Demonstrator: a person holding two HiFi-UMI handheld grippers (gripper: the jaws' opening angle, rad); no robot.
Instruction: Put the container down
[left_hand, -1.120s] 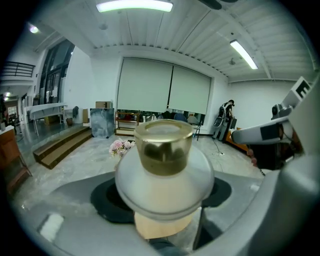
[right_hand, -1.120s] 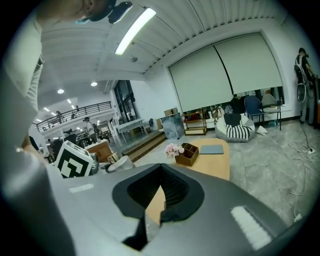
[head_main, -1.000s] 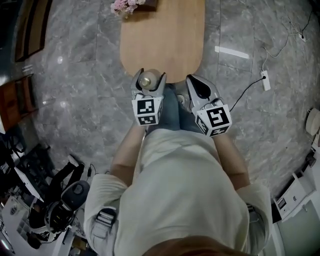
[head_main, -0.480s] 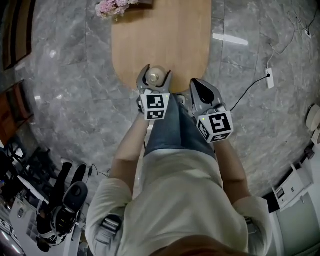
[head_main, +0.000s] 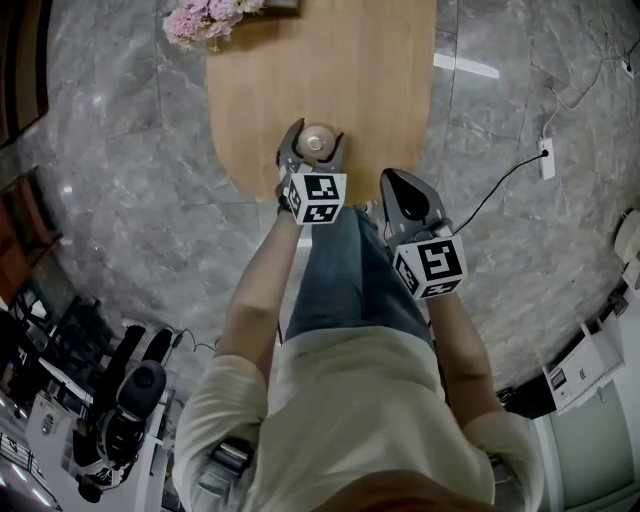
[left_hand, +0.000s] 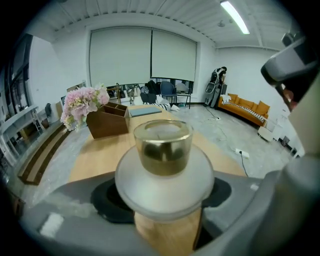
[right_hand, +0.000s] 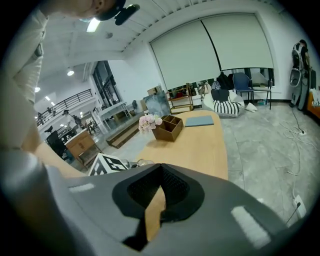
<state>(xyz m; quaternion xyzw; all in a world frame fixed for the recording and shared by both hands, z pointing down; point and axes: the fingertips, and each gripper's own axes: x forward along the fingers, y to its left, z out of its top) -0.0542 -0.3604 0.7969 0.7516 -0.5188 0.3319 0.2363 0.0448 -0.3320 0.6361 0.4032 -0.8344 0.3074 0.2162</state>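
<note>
Beginning at the left of the head view, equipment on the floor at 8 o'clock is seen only as dark, crowded shapes that cannot be told apart. Pink flowers at 11 o'clock are cut off by the top edge. In the left gripper view they are shown beside a brown wooden organiser at the far end of the oval wooden surface.

The left gripper is held over the near end of that surface. Its jaws are clamped on the container, set wide around the frosted white body below a gold-tinted clear top. The container's base is hidden by the jaws and by its own broad shoulder, so whether it touches the surface cannot be told.

Further right, the right gripper is held just off the surface's near edge, at 4 o'clock from the container. Its jaws are closed together with nothing between them, and only a slit of wood is seen past the pads. The floor below both grippers is blocked by the person's jeans.

At 3 o'clock a white power strip with a black cable is laid on the grey marble floor. A white unit at 4 o'clock is cut by the frame.
</note>
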